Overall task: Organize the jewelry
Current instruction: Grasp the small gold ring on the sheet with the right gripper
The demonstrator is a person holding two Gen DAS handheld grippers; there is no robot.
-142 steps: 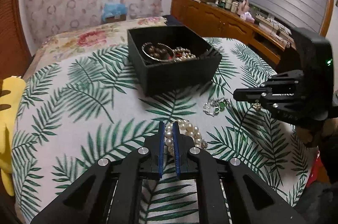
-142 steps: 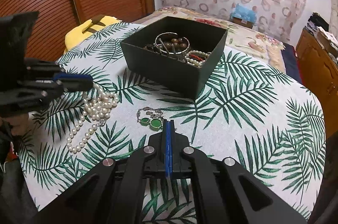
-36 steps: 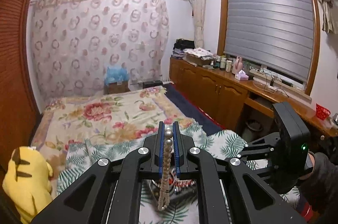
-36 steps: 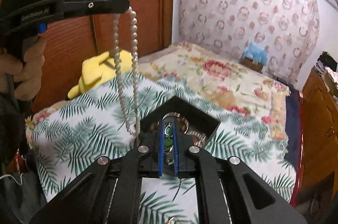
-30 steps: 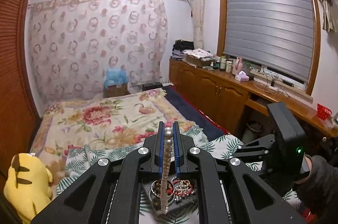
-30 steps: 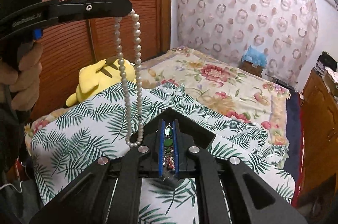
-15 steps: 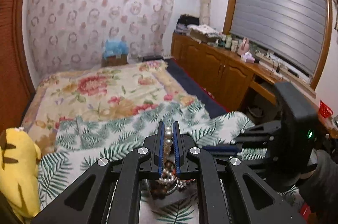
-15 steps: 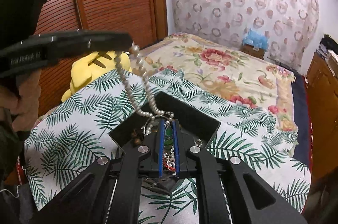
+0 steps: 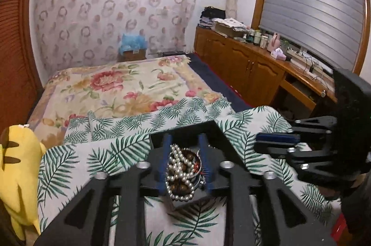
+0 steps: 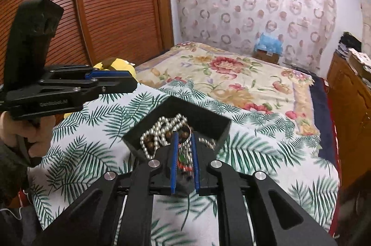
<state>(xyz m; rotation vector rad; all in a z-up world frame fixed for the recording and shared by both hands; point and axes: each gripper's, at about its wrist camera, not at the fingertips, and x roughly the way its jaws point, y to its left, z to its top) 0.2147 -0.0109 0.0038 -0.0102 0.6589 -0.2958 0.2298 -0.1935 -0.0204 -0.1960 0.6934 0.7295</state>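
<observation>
A black open box sits on the palm-leaf cloth. The white pearl necklace lies heaped in it over brown beads and a metal bangle. My left gripper is open above the box with nothing between its fingers; it also shows in the right wrist view, up and left of the box. My right gripper is open over the box's near side. A green-stone bracelet, blurred, shows between its fingers. In the left wrist view the right gripper is right of the box.
A yellow plush toy lies at the cloth's left edge. A floral bedspread lies beyond. Wooden cabinets with clutter run along the right wall, wooden slatted doors on the left.
My left gripper opened and the pearl necklace dropped into the box. My right gripper opened too, and the green bracelet is blurred between its fingers over the box.
</observation>
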